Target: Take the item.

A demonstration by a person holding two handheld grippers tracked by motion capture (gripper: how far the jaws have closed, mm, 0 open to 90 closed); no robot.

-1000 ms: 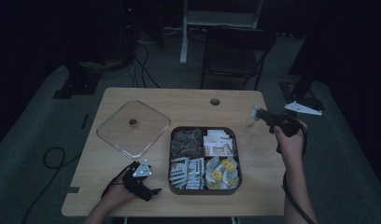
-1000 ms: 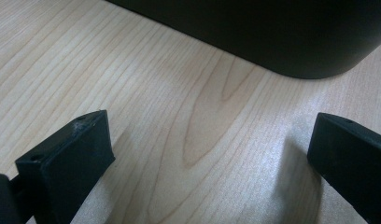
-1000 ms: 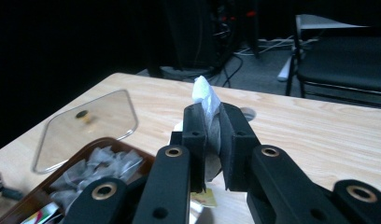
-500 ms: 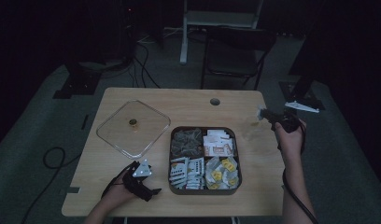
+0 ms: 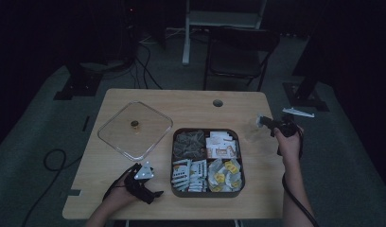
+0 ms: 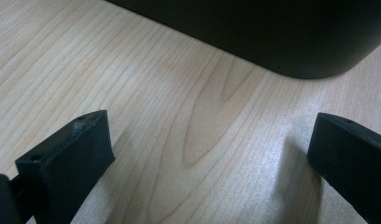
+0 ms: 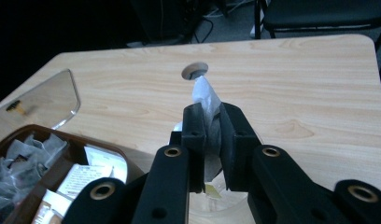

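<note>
Clenched on a pale sachet (image 7: 203,100), our right gripper (image 7: 212,122) carries it at the tray's (image 5: 206,193) three o'clock; our left gripper (image 6: 202,154) rests released, steadying nothing

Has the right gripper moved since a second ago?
Yes. The right gripper, shut on a clear packet, has come down and sits lower against the table's right edge, nearer the tray.
</note>
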